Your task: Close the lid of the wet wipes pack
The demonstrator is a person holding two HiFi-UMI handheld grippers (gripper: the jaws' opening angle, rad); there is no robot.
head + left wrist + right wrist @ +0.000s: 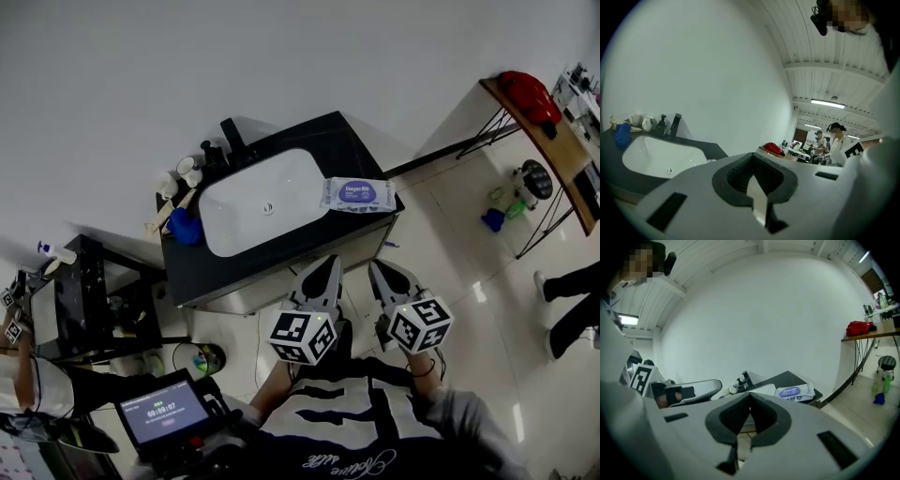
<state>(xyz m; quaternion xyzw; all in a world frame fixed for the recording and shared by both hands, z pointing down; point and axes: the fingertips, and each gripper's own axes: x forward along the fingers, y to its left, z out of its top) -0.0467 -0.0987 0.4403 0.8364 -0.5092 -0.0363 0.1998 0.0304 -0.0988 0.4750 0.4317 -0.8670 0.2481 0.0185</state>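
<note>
The reach is only at its outset, and no contact is made with anything. The pack is seen lying flat just right of the sink, at the right end of the counter, purple label up. Whether its lid stands open cannot be made out at this range. The left gripper and right gripper are held side by side in front of the sink, well short of the counter's front edge. In both gripper views the jaws are seen brought together, with nothing between them. The step in hand is judged to be the approach. Next, one gripper — likely the right, being nearer the pack — would need to be carried forward over the pack and its closed tips pressed down on the lid until it seats.
</note>
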